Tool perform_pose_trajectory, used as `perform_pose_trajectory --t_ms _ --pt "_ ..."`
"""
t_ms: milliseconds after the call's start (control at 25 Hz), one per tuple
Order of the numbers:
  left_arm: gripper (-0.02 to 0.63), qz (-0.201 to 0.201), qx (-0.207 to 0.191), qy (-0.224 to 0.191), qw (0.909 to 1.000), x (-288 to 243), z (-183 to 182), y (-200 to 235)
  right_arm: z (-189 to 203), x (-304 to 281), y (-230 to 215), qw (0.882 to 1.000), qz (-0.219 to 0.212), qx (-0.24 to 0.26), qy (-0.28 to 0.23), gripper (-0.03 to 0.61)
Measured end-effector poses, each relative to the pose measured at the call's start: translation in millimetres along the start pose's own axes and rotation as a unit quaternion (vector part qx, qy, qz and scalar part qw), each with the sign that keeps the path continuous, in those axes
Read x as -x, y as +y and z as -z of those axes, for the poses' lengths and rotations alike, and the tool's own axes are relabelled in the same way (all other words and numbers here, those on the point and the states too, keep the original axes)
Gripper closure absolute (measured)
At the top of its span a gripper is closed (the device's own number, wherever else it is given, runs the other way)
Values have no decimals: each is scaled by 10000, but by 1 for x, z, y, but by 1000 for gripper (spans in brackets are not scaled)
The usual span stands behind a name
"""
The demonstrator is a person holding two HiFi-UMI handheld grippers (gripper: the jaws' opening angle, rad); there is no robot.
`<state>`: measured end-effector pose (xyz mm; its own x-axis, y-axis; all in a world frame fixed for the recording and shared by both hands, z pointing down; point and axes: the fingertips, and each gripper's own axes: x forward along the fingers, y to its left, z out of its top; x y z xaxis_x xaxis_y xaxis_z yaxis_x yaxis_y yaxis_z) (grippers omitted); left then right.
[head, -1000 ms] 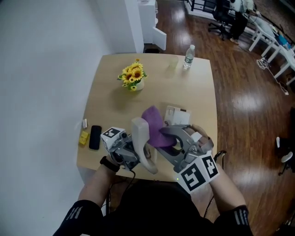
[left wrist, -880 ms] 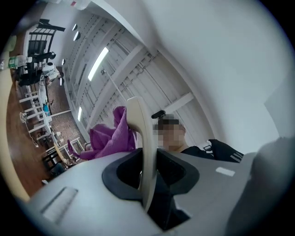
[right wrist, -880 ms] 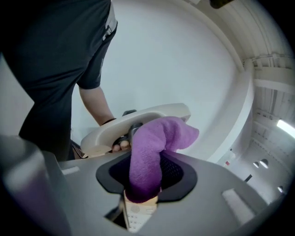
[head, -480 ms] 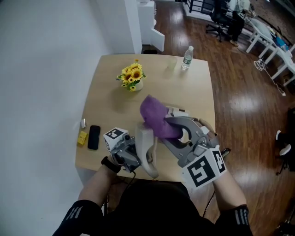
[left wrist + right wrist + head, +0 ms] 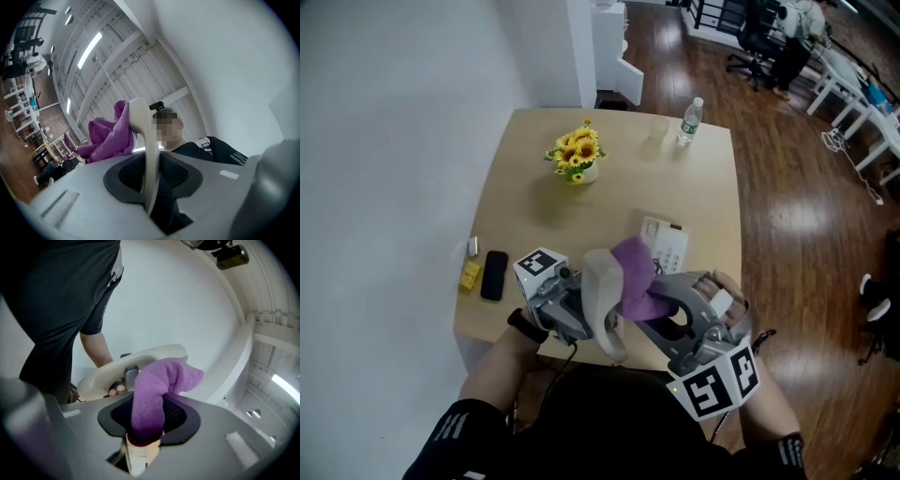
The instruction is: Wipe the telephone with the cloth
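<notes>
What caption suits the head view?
Left gripper grips the telephone handset; right gripper holds the purple cloth against it.

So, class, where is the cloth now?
Head view, lower centre: the cloth is clamped in the right gripper, beside the handset held by the left gripper.

On the light wooden table (image 5: 703,206), a white pot of yellow sunflowers (image 5: 577,155) stands far left, a clear plastic bottle (image 5: 690,121) far right. A black smartphone (image 5: 495,276) lies by the left edge, a white telephone base (image 5: 664,247) front right.
</notes>
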<state>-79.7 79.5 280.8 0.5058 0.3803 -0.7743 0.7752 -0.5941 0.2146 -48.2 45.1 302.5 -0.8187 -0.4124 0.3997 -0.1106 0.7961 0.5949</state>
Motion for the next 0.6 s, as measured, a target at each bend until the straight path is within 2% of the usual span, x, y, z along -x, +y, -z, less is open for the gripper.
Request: perform_pose_trajectory --t_ms 160,240,440,600 --pt "523 -96 -237 135 9996 -4 -11 -1 14 6 7 9983 -65 -570 34 443" --pt "523 -102 -325 218 9992 -7 -18 -3 20 10 7 9976 -32 -683 84 443" --pt "523 -126 -459 405 9980 -13 -26 -2 20 12 14 9996 -127 -255 65 443" --pt "523 -52 -529 376 9979 -15 -31 -3 19 3 34 9986 -494 151 100 443"
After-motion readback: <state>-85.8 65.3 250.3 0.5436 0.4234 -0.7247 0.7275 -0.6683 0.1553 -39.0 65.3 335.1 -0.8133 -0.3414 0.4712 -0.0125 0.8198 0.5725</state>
